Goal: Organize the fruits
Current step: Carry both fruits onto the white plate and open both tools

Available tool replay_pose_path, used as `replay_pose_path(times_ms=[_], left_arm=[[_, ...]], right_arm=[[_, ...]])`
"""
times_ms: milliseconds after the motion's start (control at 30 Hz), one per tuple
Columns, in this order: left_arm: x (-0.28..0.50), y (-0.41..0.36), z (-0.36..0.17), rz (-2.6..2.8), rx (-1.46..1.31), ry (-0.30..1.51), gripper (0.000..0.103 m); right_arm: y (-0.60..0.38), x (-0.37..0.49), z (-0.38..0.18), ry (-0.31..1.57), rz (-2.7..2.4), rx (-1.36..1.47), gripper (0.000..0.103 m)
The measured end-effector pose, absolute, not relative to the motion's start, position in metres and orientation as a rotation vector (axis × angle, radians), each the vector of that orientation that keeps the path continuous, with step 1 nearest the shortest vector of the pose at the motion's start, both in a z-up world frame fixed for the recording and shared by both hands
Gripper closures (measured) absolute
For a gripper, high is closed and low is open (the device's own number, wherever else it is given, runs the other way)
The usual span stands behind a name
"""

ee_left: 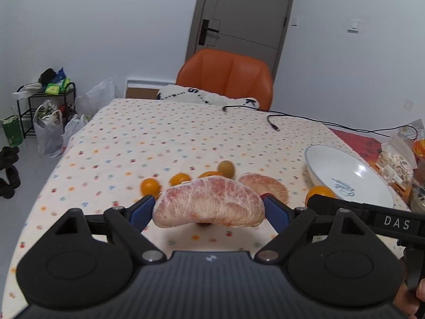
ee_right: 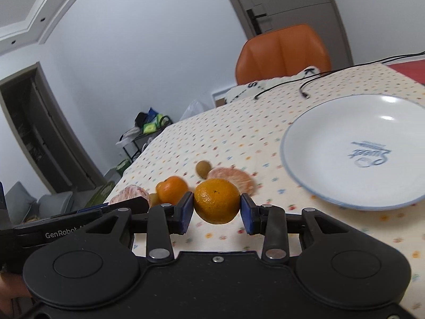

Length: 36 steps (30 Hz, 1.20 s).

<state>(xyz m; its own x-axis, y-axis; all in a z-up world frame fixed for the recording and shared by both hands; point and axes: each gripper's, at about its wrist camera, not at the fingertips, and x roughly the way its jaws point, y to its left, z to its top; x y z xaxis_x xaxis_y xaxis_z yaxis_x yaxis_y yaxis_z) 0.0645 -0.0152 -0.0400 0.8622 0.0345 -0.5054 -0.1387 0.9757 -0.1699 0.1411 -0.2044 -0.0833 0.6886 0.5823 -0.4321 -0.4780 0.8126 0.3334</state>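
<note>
**Pink pomelo piece and orange fruit, each clamped above the spotted cloth**

Left wrist view. Blue-padded left gripper point(ee_left: 209, 210) clenched on a peeled pomelo piece point(ee_left: 209, 205), pads pressed against its two ends, piece held crosswise and raised off the tablecloth point(ee_left: 164, 138), shadow below. Just beyond it on the cloth: second pomelo piece point(ee_left: 265, 184), three small oranges point(ee_left: 150, 186) in a loose row, partly hidden behind the held piece, and one round brownish fruit point(ee_left: 226, 168) behind them. White plate point(ee_left: 348, 175) with a blue rim to the right, tilted in this view, blue lettering on its base. Another orange point(ee_left: 318, 193) just in front of the plate, behind the black body of the right gripper, which crosses the lower right corner. Black cable point(ee_left: 318, 119) lying across the far side of the cloth; orange chair point(ee_left: 225, 77) behind the table, grey door point(ee_left: 244, 13) behind that.

Right wrist view. Right gripper point(ee_right: 217, 208) clenched on an orange point(ee_right: 216, 201), one blue pad on each side, fruit clear of the cloth. Second orange point(ee_right: 171, 189) close on the left, pomelo piece point(ee_right: 233, 178) and brownish fruit point(ee_right: 203, 168) behind. Held pomelo piece point(ee_right: 130, 194) partly visible at far left, above the left gripper's black body. Plate point(ee_right: 318, 133) at right, flat on the cloth, nothing on it, well apart from the held orange.
</note>
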Motion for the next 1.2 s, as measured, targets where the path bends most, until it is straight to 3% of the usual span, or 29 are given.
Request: replay_pose_path(times_ms=[1200], left_arm=[[0.111, -0.103, -0.018, -0.081, -0.130, 0.484, 0.016]], right_arm=[[-0.301, 0.140, -0.074, 0.445, 0.395, 0.286, 0.067]])
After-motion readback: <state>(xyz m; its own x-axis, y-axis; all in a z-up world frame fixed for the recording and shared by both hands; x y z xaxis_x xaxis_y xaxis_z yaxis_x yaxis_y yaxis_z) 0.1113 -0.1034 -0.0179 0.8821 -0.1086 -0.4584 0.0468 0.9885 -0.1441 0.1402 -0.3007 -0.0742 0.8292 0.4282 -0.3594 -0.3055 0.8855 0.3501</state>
